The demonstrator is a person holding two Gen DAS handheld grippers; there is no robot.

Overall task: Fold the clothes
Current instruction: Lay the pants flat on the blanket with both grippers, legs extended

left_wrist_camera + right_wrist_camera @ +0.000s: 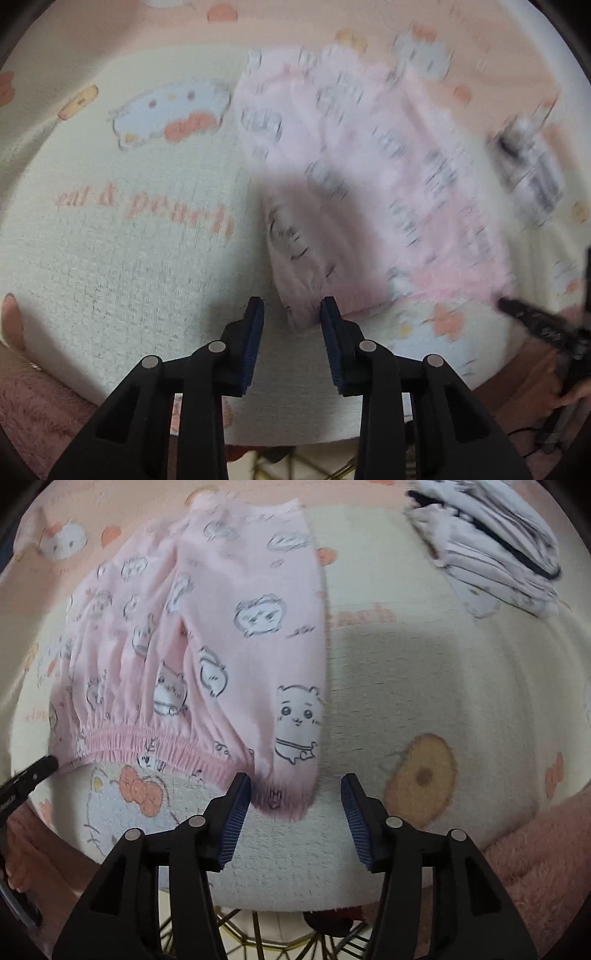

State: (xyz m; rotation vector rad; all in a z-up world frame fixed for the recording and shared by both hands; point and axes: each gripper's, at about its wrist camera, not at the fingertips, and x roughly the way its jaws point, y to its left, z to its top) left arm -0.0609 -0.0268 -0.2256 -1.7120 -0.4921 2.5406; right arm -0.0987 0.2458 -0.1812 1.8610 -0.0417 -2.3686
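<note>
Pink trousers (207, 635) with cartoon print lie flat on your cream printed blanket (443, 686), waistband near, one cuff at the near edge. Your right gripper (295, 786) stands wide open, the cuff between its fingers, ungripped. Your left gripper (291, 308) is partly open, cloth edge between. Striped garment (491, 542) far right.
</note>
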